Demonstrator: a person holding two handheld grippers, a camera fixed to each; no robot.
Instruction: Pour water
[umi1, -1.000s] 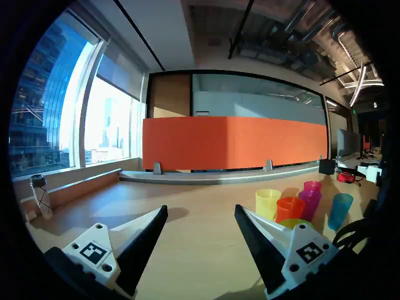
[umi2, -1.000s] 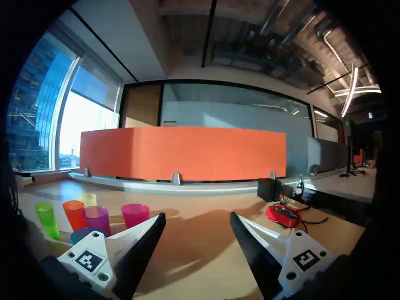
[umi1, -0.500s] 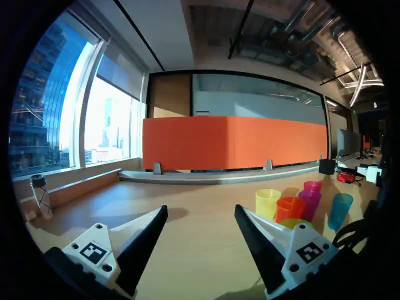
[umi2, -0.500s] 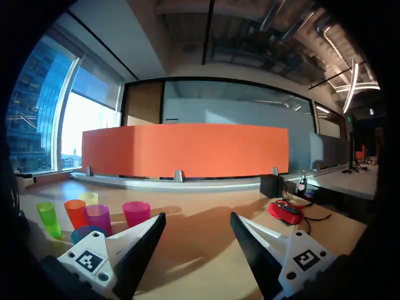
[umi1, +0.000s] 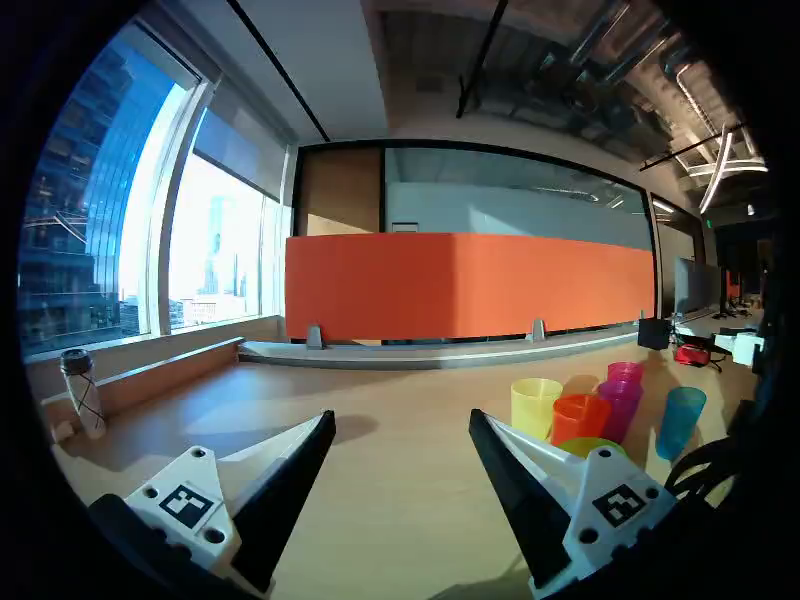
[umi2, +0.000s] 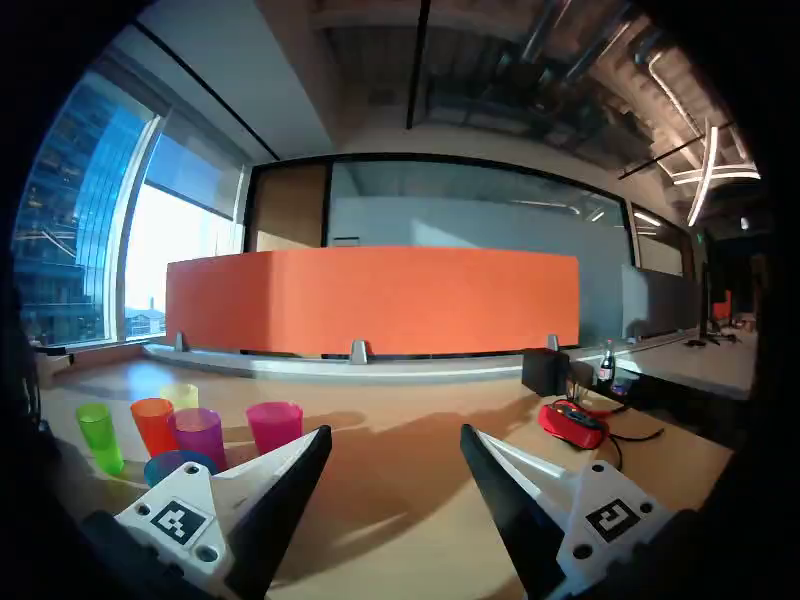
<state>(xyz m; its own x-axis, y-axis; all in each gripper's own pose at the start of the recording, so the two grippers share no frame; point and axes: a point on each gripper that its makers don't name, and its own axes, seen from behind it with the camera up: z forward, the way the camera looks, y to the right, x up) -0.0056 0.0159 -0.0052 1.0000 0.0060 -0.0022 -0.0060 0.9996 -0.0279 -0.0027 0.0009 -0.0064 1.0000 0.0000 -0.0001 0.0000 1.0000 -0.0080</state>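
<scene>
**Item 1.** My left tongs (umi1: 400, 418): wide open, nothing between the fingers, low over the wooden surface (umi1: 400, 520).

**Item 2.** My right tongs (umi2: 393, 432): equally wide open and empty, over the same surface.

**Item 3.** Six plastic cups, all upright, clustered close on the surface: yellow cup (umi1: 535, 405), orange cup (umi1: 580, 418), purple cup (umi1: 620, 405), pink cup (umi1: 625, 372), teal cup (umi1: 682, 420), green cup (umi2: 100, 437). I cannot tell whether any holds water.

**Item 4.** Capped bottle (umi1: 80, 390), upright by the window ledge (umi1: 170, 360), well apart to the far left of my left tongs. Contents unclear.

**Bearing.** The cluster lies ahead and right of my left tongs and ahead and left of my right tongs, so between the two. The green cup's rim sits just behind my left tongs' right finger. The teal cup's rim sits just behind my right tongs' left finger. I judge neither hand clearly nearer. Each cup's long axis is vertical, so a side-on grasp should suit.
</scene>
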